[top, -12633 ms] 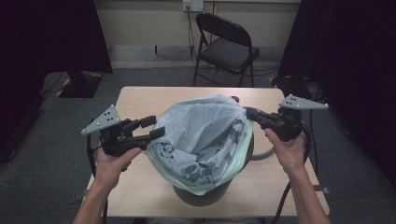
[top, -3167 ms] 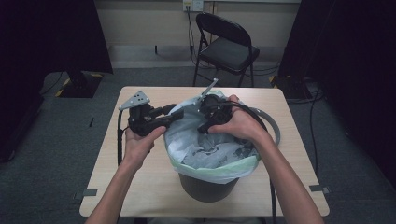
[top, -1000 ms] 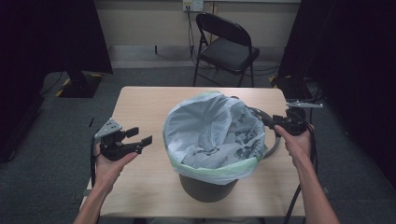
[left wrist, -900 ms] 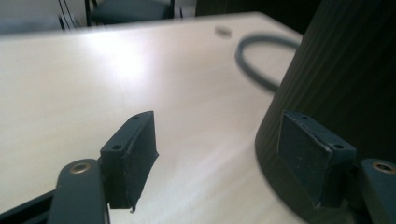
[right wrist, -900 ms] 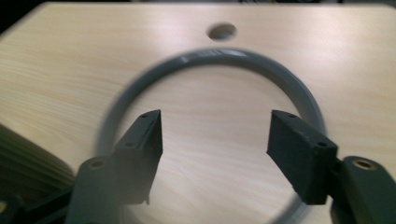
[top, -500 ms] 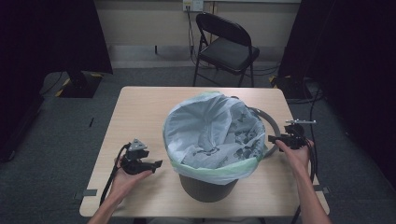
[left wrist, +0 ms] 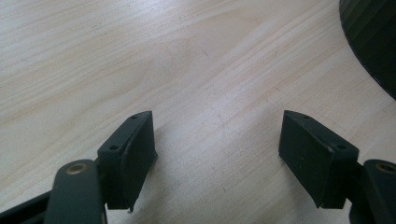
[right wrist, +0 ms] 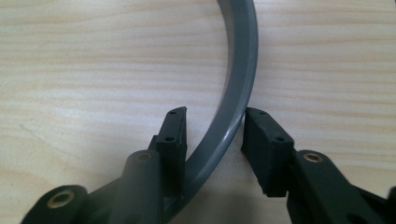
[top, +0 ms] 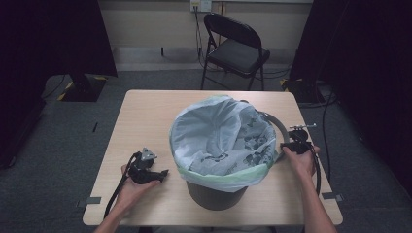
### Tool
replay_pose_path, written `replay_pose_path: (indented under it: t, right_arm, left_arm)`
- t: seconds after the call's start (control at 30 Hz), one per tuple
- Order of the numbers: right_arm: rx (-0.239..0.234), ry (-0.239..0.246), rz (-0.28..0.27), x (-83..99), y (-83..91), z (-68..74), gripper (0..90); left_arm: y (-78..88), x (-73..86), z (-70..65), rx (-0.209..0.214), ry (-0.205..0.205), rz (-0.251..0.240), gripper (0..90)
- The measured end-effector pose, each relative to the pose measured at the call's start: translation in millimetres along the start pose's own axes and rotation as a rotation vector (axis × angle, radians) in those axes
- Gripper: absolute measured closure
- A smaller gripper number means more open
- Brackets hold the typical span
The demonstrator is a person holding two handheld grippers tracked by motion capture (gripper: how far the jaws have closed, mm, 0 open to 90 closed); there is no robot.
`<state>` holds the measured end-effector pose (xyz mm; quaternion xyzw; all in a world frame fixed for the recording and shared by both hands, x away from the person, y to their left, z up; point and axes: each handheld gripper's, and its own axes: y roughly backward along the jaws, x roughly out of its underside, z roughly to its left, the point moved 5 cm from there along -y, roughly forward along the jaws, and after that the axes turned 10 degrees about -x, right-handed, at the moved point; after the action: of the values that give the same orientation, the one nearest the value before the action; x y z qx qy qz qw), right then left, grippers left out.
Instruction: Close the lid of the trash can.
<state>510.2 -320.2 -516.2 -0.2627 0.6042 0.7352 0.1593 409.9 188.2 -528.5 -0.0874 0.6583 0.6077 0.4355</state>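
1. Bin (top: 214,191) stands at the middle of the table (top: 145,111), toward its near edge, and a pale bag (top: 218,141) lines it with the top folded out over the rim, so the bag already looks seated and waits for something to pin it.
2. The grey ring (top: 277,127) lies flat on the wood at about 3 o'clock from the bin; its arc curves round behind the bag, and it likely serves as the hoop that clamps the folded edge.
3. The right gripper (right wrist: 215,130) is set low over that ring, one jaw on either side of the band. Its jaws have just been closing with the ring (right wrist: 233,93) between them; the inner pad looks to touch the band, while a thin gap shows at the outer pad, so the hold does not look firm yet.
4. The left gripper (left wrist: 217,140) rests near the table at about 8 o'clock from the bin, jaws spread wide with nothing between them. It lies clear of the bag, probably so the ring can be lifted over without hindrance.
5. The ring probably needs a second hold on its far side before it drops level.
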Motion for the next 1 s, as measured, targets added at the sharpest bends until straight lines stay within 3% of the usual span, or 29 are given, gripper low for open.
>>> replay_pose_path:
  t: [0.17,0.2,0.4,0.5,0.6,0.67,1.0]
  right_arm:
    - [0.045,-0.042,-0.024,-5.6,-3.7,-2.3,77.6]
    - [0.075,-0.039,-0.024,-7.3,-4.7,-3.1,78.1]
    - [0.077,-0.068,-0.019,-14.7,-7.9,-6.4,78.9]
    - [0.053,-0.117,-0.07,-21.1,-0.9,-10.2,79.4]
    - [0.058,-0.108,-0.102,-27.7,7.7,-9.2,79.5]
    - [0.061,-0.09,-0.162,-38.5,21.0,-4.5,79.8]
    - [0.049,-0.111,-0.344,-74.7,59.5,7.3,79.9]
  left_arm:
    - [-0.5,1.8,0.1,0.0,0.006,-0.025,25.0]
    - [-0.5,1.8,0.1,0.0,0.006,-0.025,25.0]
    - [-0.8,2.2,1.1,0.001,0.002,-0.034,24.6]
    - [-0.8,2.2,1.2,0.0,0.0,-0.034,24.5]
    - [-0.9,2.1,1.3,0.001,-0.001,-0.035,24.5]
    - [-0.8,2.3,1.6,0.0,-0.003,-0.035,24.5]
    - [-1.3,2.6,1.5,0.002,-0.002,-0.043,23.8]
